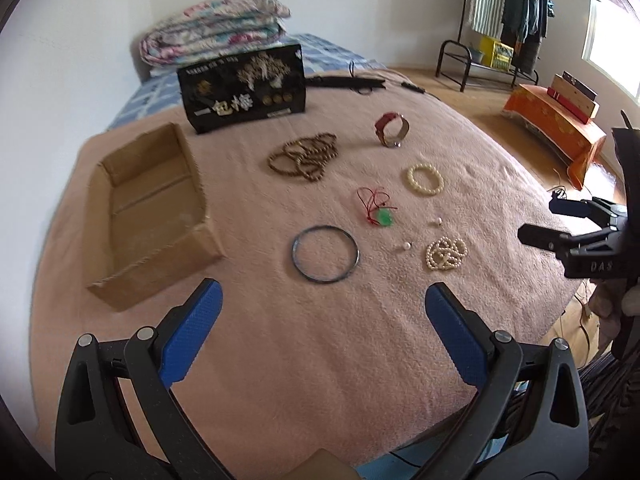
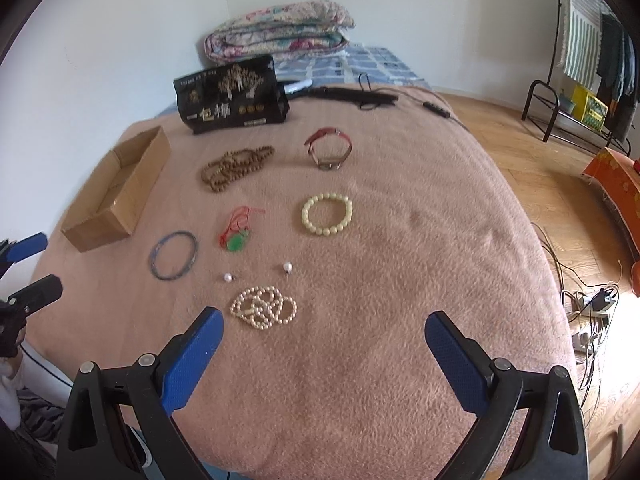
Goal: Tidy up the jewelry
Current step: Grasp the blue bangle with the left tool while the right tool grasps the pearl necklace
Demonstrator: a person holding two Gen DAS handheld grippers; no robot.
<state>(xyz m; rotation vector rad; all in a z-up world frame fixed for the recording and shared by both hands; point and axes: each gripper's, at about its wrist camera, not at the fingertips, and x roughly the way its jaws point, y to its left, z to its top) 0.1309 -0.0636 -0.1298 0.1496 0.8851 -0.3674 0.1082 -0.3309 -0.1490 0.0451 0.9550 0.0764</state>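
Jewelry lies on a pink blanket (image 1: 280,360): a dark metal bangle (image 1: 325,254), a green pendant on red cord (image 1: 378,208), a cream bead bracelet (image 1: 425,179), a pearl necklace (image 1: 446,254), two loose pearl earrings (image 1: 407,246), brown wooden beads (image 1: 304,156) and a red-strapped watch (image 1: 392,129). An empty cardboard box (image 1: 148,216) sits at the left. My left gripper (image 1: 322,304) is open, just short of the bangle. My right gripper (image 2: 324,330) is open, just short of the pearl necklace (image 2: 263,307); it also shows at the right of the left wrist view (image 1: 548,222).
A black printed bag (image 1: 244,86) stands at the back with a folded quilt (image 1: 216,28) behind it. Black cables (image 1: 360,82) lie at the far edge. A clothes rack (image 1: 508,20) and an orange-draped stand (image 1: 560,128) are on the wooden floor to the right.
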